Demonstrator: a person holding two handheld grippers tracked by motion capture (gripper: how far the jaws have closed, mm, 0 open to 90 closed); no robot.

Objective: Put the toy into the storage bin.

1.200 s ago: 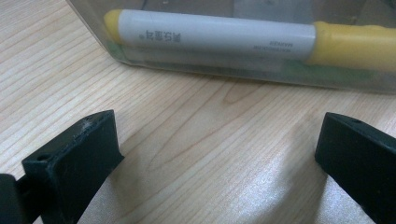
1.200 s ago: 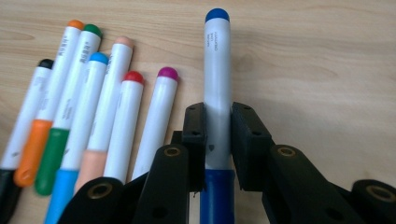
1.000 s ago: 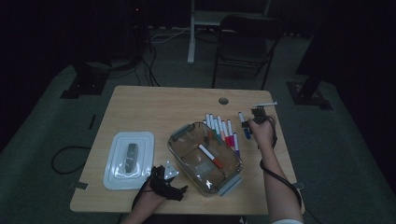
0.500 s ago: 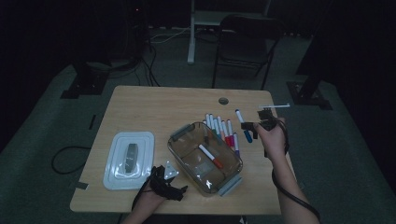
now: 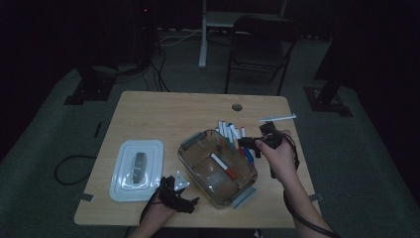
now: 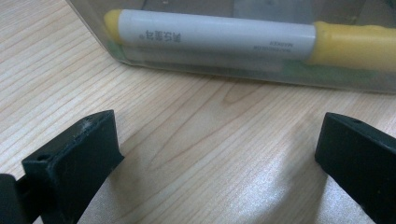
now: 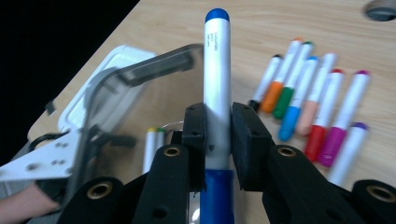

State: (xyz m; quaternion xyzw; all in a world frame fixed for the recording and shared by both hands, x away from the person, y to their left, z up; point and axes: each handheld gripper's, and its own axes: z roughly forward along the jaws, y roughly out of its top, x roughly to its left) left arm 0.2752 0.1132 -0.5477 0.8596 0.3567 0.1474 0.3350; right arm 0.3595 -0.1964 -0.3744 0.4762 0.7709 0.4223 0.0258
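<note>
We hold the right tongs [image 7: 217,128] clamped tight on a blue marker [image 7: 216,84]. Jaws grip it mid-barrel, blue cap at the near end, blue butt pointing far. In the high view the right tongs [image 5: 255,143] hang above the counter [image 5: 163,111], just right of the clear bin [image 5: 195,168] and over the near end of the marker row [image 5: 230,133].

Left tongs [image 6: 210,149] rest low on the counter at the near edge, jaws wide apart, nothing btwn them but bare wood. Straight ahead of them, just far of the jaws: the clear bin wall [image 6: 196,70], w/ a yellow-capped marker [image 6: 243,37] lying lengthwise behind it. In the high view the left tongs [image 5: 174,194] sit just left of the bin's near corner, grey plate on top.

Around:
- Bin is open; a red-capped marker [image 5: 223,166] lies inside on the floor of it.
- White lid [image 5: 136,166] flat on the counter, left of the bin, apart from it.
- Loose markers [image 7: 317,100] lie side by side on the counter right of the held one: orange, green, blue, peach, red, magenta, purple caps.
- One white stick-like thing [image 5: 277,118] lies alone far-right near the counter edge; too small to tell what it is.
- Round cable hole [image 5: 236,106] in the counter, far side.
- Folding chair [image 5: 260,44] on the floor beyond the counter.

Btwn the blue marker and the bin: only the bin's right rim.
</note>
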